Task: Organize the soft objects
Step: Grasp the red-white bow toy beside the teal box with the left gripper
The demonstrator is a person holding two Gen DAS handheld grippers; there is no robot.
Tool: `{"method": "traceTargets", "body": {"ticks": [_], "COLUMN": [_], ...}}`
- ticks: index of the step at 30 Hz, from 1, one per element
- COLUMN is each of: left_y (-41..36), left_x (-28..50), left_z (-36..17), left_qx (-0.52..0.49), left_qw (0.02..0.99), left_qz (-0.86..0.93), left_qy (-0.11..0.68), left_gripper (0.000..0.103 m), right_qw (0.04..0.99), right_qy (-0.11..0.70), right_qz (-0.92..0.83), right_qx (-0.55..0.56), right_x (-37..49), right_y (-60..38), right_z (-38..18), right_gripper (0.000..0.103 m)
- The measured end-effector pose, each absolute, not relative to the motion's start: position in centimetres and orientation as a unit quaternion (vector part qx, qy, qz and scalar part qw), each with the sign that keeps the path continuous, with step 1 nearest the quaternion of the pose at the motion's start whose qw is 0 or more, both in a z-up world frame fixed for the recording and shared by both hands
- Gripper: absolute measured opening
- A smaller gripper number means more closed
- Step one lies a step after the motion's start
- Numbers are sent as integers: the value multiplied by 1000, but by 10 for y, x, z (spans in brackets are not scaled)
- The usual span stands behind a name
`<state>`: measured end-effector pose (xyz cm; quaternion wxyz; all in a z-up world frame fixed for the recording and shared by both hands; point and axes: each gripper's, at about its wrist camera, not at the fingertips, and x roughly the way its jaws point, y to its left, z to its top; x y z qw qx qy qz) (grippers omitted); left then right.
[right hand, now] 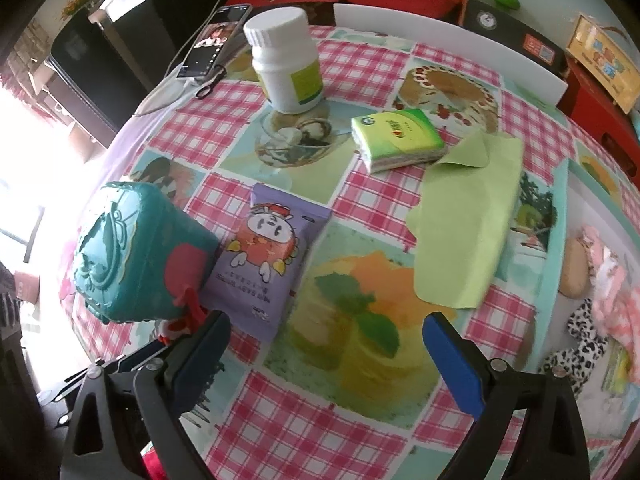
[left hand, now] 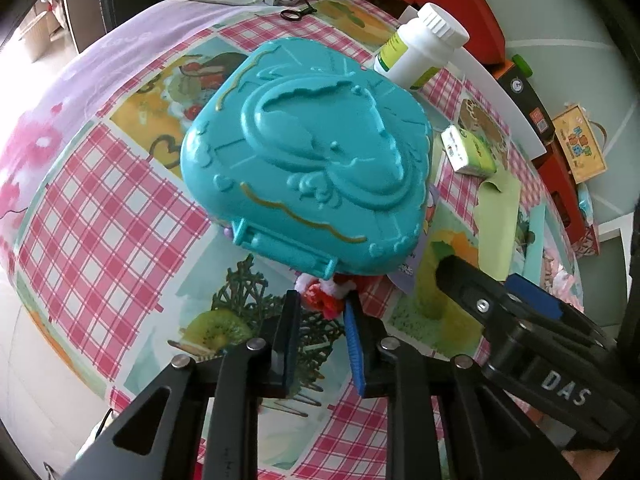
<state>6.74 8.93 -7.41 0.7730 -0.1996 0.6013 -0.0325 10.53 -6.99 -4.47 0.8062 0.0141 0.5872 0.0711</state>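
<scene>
My left gripper points down at the checked tablecloth, shut on a small red-and-white fuzzy thing that lies against the near edge of a teal heart-shaped plastic case. In the right wrist view the same fuzzy thing shows red beside the teal case. My right gripper hangs open and empty above the table, its blue pad wide apart from the dark one. A green cloth lies flat ahead of it, with a purple snack packet to the left.
A white bottle and a green tissue pack stand farther back. A phone and scissors lie at the far left edge. A leopard-print soft item and pink plush things are heaped at the right. Red boxes sit beyond the table.
</scene>
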Motion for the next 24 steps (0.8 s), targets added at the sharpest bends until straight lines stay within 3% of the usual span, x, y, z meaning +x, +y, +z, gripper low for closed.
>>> {"method": "traceTargets", "body": {"ticks": [18,20,24], "left_y": [96,98,99], "left_x": [63,63,62], "left_z": [-72,-73,-75], "left_qx": [-185,-187,-189], "left_qw": [777,775,773], "left_qz": [-29,-28,-24], "left_qy": [602,603,606], "left_gripper": [22,14,14], "right_qw": [811,813,815], "right_qy": [578,575,571], "right_qz": [89,93,101], "right_qx": [-3,-1,1], "right_x": [134,135,137], "right_y": [-38,-37,-37], "right_z": [-64,-66,-70], "right_gripper": [98,98,98]}}
